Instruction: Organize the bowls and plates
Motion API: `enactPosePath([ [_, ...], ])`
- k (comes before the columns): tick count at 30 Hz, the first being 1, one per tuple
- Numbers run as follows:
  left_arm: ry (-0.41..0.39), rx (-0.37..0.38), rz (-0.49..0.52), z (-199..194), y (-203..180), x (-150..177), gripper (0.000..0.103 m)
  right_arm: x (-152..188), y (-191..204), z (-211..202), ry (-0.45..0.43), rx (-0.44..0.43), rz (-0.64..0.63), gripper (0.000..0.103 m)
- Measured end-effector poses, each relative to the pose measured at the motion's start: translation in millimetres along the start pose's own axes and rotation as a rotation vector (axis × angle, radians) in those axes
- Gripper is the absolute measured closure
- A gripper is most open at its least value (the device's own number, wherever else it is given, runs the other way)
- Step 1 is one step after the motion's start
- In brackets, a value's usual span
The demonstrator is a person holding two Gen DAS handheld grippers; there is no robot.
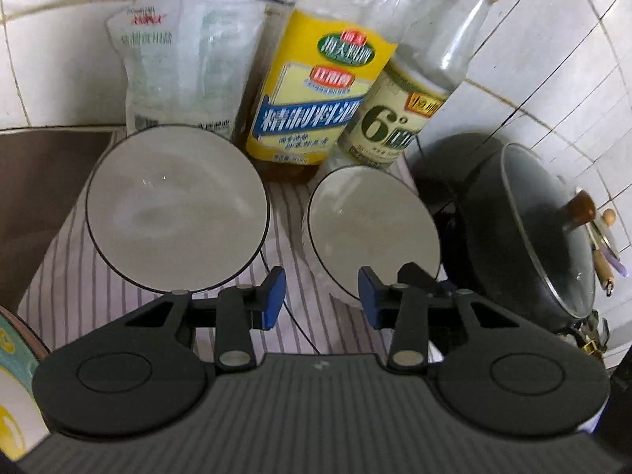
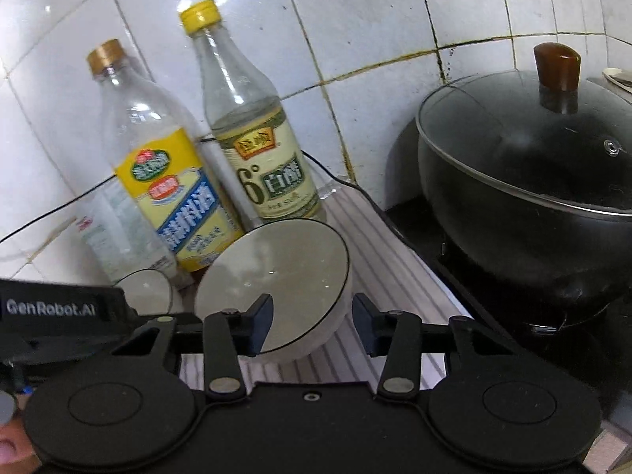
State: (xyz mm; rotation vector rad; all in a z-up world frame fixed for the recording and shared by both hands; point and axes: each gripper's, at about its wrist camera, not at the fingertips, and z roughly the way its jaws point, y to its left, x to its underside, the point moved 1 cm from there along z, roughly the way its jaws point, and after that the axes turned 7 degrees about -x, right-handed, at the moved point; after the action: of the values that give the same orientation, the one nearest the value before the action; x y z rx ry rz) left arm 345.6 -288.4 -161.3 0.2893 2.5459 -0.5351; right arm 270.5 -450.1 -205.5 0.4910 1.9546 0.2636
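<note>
The tabletop (image 1: 71, 272), covered by a striped cloth, runs ahead of both sets of jaws to the tiled wall. Largest on the scene is the black wok (image 2: 525, 213) under a glass lid with a brown knob, ahead and far to the right of the right jaws, off the cloth's right edge. The yellow-labelled bottle (image 1: 312, 91) stands beyond the left jaws, almost straight ahead at the wall, with the yellow-capped vinegar bottle (image 1: 407, 106) touching its right side and a pale plastic pouch (image 1: 177, 67) to its left.

The bigger white bowl (image 1: 177, 209) sits on the cloth ahead and to the left of the left jaws. The smaller white bowl (image 1: 373, 233) sits ahead and to the right of them, its near rim behind the right finger; both are empty with dark rims. In the right wrist view that smaller bowl lies just ahead of the right jaws, overlapped by their left finger.

The left gripper (image 1: 322, 296) has its jaws spread, holding nothing. The right gripper (image 2: 312, 326) is likewise spread and empty.
</note>
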Motion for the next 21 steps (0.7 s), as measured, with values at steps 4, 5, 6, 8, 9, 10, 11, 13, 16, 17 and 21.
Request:
enactPosePath([
  [4, 0.020, 0.001, 0.009, 7.2, -1.7, 1.0, 0.071, -1.0, -1.8, 5.5, 0.031, 0.010, 0.001, 0.070],
  [5, 0.030, 0.008, 0.003, 9.9, -2.1, 0.9, 0.073, -1.4, -2.1, 6.9, 0.036, 0.016, 0.002, 0.071],
  [6, 0.040, 0.016, -0.007, 12.7, -2.0, 0.7, 0.075, -1.5, -2.4, 7.9, 0.040, 0.021, 0.001, 0.072],
  [8, 0.044, 0.027, -0.037, 16.4, -1.5, 0.0, 0.076, -2.4, -4.2, 10.8, 0.048, 0.026, 0.008, 0.073],
  [9, 0.043, 0.028, -0.052, 18.1, -0.9, -0.5, 0.076, -2.8, -5.4, 12.4, 0.054, 0.033, 0.012, 0.073],
  [10, 0.043, 0.023, -0.063, 19.4, -0.5, -0.6, 0.077, -3.0, -6.7, 13.8, 0.056, 0.038, 0.018, 0.073],
  [11, 0.043, 0.015, -0.075, 21.4, 0.1, -0.9, 0.076, -3.3, -7.7, 15.1, 0.057, 0.037, 0.023, 0.073],
  [13, 0.046, 0.016, -0.091, 25.8, 1.0, -0.9, 0.077, -4.3, -9.7, 18.6, 0.062, 0.036, 0.032, 0.074],
  [16, 0.055, 0.023, -0.121, 34.5, 2.6, -1.0, 0.080, -4.7, -11.5, 22.1, 0.065, 0.030, 0.044, 0.078],
  [17, 0.057, 0.034, -0.130, 36.5, 3.3, -1.0, 0.082, -4.7, -11.3, 22.8, 0.065, 0.032, 0.046, 0.078],
  [21, 0.061, 0.032, -0.072, 34.8, -1.7, -0.9, 0.083, -4.0, -7.3, 24.5, 0.069, 0.058, 0.016, 0.080],
])
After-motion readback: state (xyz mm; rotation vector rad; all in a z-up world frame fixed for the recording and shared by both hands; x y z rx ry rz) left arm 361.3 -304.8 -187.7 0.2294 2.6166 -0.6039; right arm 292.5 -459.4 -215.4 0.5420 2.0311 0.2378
